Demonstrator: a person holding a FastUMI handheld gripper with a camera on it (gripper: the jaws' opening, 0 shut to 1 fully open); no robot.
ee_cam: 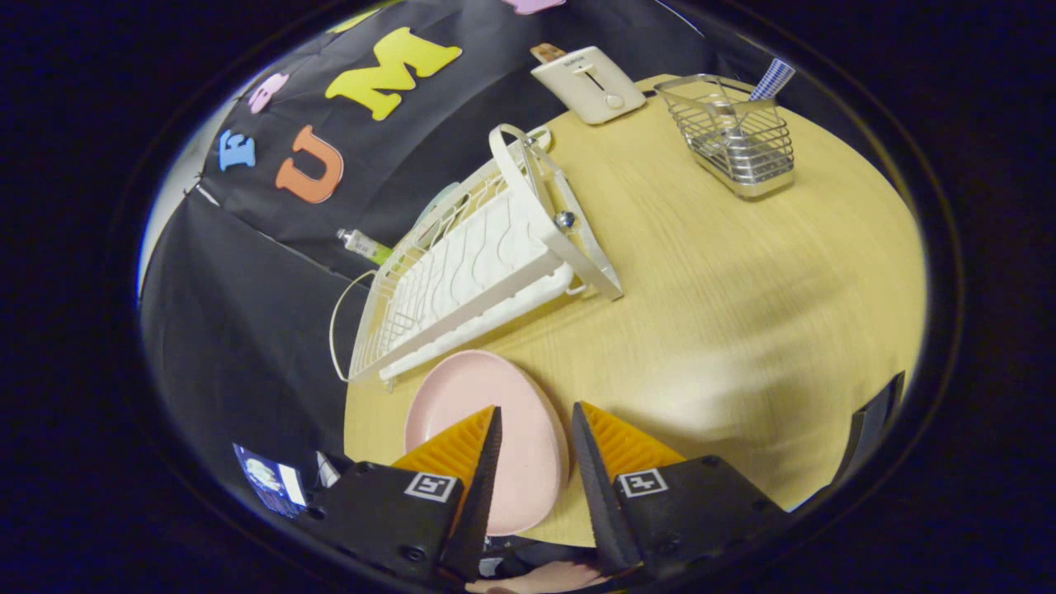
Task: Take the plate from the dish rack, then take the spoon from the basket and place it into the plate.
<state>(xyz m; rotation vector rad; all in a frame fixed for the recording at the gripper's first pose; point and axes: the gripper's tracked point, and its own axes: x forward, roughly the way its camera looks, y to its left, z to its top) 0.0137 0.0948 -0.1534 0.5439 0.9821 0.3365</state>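
Gripper [535,425] open, empty, above pink plate [483,412] lying on table [742,313] beside dish rack [470,272]. Risk: spoon [771,81] snagging basket [734,136] wires, tipping it.

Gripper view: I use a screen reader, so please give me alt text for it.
A pink plate lies on the wooden table, part of it between the open tongs. Just beyond it stands a white dish rack; farther off are a toaster and a wire basket.
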